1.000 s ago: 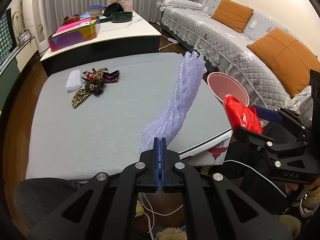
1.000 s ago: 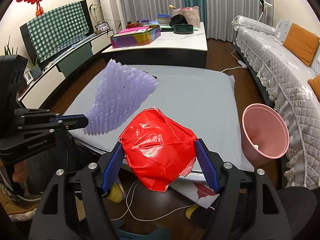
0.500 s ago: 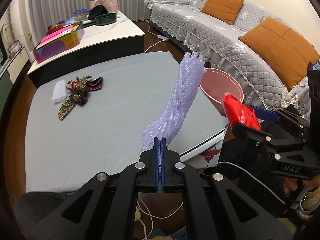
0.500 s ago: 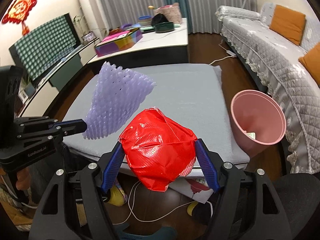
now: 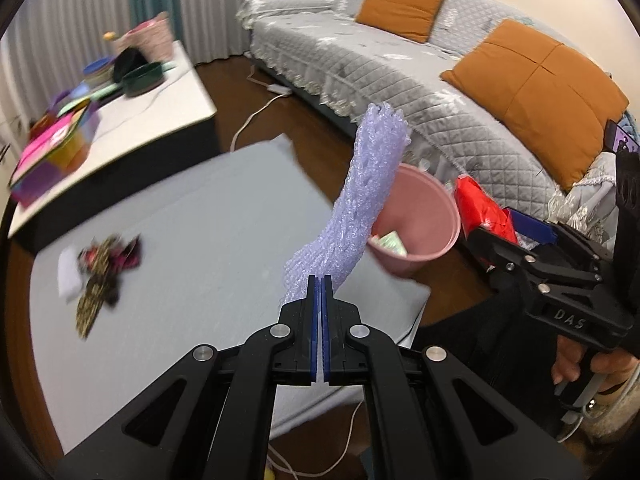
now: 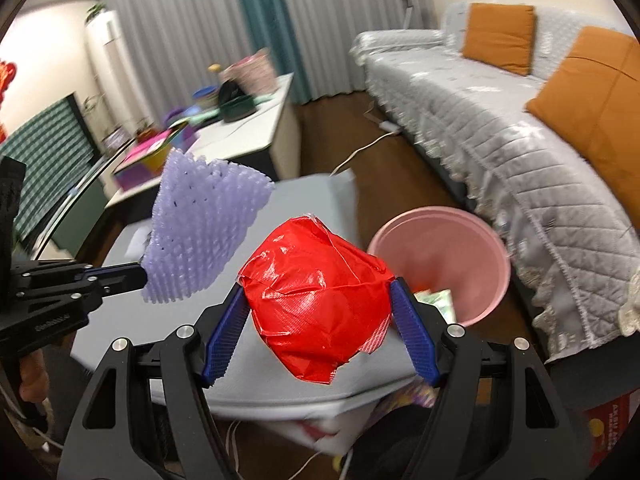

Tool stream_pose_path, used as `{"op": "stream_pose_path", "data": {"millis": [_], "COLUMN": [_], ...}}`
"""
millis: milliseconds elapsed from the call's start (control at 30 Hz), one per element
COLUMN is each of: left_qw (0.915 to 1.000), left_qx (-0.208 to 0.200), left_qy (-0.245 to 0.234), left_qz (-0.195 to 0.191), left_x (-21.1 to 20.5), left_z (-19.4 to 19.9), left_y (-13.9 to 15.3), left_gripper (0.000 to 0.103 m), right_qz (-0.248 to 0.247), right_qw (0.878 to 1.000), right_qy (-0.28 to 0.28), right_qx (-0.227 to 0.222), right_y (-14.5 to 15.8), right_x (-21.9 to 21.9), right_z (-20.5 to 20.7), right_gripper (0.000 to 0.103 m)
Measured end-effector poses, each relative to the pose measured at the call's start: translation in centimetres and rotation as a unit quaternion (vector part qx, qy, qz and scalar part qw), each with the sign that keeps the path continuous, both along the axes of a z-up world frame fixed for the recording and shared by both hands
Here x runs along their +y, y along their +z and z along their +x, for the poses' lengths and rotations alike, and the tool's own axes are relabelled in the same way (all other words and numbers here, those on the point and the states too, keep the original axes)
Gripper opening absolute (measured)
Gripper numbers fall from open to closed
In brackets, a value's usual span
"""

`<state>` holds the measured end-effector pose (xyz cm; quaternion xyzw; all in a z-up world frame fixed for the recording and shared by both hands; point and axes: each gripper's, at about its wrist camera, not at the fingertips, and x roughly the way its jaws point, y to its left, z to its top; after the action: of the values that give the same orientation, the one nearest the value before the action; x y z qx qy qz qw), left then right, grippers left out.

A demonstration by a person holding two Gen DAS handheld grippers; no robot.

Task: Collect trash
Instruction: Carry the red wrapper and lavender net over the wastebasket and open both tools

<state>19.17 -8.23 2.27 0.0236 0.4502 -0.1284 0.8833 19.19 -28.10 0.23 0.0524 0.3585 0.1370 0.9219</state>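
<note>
Both pieces of trash are held clear of the grey-covered table and are being carried toward the pink bin, taken here as the landmark.

Left gripper: the jaws are pressed fully together on the lower edge of the purple foam net. The net stands up from the pinch and leans toward the bin; in the left wrist view its upper part overlaps the bin's near rim, though whether it is truly over the opening cannot be told.

Right gripper: the jaws stand wide, their blue pads pressed against both flanks of the crumpled red plastic bag. The bag is held just short of the bin, on its table side, with the bin mouth visible immediately beyond it.

The bin stands on the floor between the table corner and the grey sofa. Some paper waste already lies inside it. A small heap of dark patterned scraps and a white piece lies on the table, well away from the bin.

Recommendations, as judgement:
- Each item should be brought squarely over the bin opening before release.
- The net is light and tall; it should be lowered into the mouth so that it does not catch the rim and fall outside.
- The bag should be released by a full opening of the jaws, since crumpled film may cling to a pad.
- The items should be released one at a time to keep the grippers from colliding over the opening.
</note>
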Motion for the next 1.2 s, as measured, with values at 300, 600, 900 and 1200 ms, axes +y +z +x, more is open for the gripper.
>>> {"op": "stream_pose_path", "data": {"millis": [300, 600, 900, 1200], "left_qw": [0.9977, 0.9951, 0.9907, 0.9905], "left_qx": [0.025, 0.044, 0.102, 0.131], "left_qy": [-0.062, -0.089, -0.088, -0.040], "left_qz": [-0.010, -0.001, -0.014, 0.001], "left_x": [-7.5, -13.0, -15.2, -14.3], "left_z": [8.2, 14.9, 19.6, 21.3], "left_y": [-0.4, -3.4, -9.1, -12.9], "left_gripper": [0.001, 0.001, 0.001, 0.078], "right_qz": [0.001, 0.004, -0.001, -0.006], "right_qw": [0.997, 0.992, 0.987, 0.979], "right_qy": [-0.082, -0.127, -0.141, -0.152], "right_qx": [-0.011, 0.019, 0.081, 0.139], "right_y": [-0.7, -4.4, -8.0, -10.6], "right_x": [-5.1, -8.8, -11.1, -11.6], "right_z": [7.3, 12.7, 15.5, 17.2], "right_gripper": [0.071, 0.071, 0.071, 0.095]}}
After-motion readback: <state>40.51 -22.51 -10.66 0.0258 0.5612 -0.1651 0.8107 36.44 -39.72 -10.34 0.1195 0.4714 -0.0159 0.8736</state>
